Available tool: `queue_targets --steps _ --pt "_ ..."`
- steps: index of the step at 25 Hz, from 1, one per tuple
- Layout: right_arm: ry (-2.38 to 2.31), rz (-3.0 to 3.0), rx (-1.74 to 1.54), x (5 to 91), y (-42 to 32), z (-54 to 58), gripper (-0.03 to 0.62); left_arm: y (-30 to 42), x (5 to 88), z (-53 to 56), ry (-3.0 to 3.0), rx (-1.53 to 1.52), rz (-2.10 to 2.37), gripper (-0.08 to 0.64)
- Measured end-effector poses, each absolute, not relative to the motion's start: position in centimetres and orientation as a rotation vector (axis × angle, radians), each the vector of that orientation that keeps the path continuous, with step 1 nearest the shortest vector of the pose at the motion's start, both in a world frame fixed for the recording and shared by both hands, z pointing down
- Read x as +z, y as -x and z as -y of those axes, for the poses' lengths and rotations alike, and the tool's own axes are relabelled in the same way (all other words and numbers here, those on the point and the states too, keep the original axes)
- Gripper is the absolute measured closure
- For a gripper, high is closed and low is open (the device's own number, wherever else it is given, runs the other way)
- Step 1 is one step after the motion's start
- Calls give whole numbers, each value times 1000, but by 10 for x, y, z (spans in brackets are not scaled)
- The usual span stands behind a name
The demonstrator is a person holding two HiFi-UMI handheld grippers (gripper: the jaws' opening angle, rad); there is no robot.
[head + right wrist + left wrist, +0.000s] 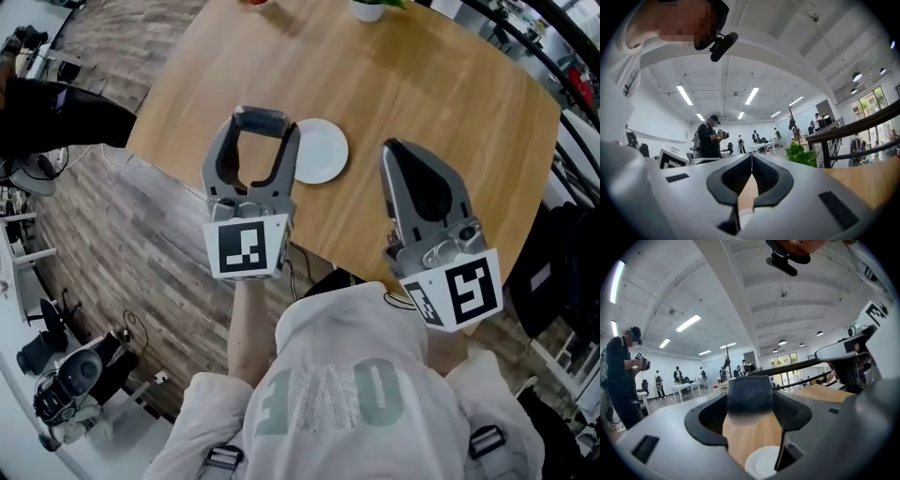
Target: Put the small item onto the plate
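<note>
A white pot [368,9] holding a green plant is set at the far edge of the wooden table [441,103]. A red object [255,2], cut off by the frame, is seen at the same edge, to the pot's left. Grey plank flooring [112,244] is laid around the table. Black camera gear [70,380] is seen well off the table's near-left side. In the gripper views, long ceiling lights [685,94], a dark railing [853,124] and a standing person in dark clothes and a cap [708,138] are shown. More people are gathered by white tables [686,387] in the distance.
</note>
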State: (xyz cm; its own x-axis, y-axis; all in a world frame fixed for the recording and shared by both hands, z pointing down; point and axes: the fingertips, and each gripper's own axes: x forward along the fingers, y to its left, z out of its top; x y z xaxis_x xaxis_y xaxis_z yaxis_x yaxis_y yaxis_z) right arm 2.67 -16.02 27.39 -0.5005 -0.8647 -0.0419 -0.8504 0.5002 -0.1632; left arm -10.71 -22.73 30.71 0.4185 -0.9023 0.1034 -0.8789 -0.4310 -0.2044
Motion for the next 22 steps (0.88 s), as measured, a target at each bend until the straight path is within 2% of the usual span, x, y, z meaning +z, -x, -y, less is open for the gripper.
queue_targets --steps 10,22 --pt "1581 -2590 -425 334 -54 189 575 79 477 255 2755 -1068 -1500 253" --pt "1692 -2637 -603 401 -71 199 575 88 549 252 2865 -1437 -1494 254"
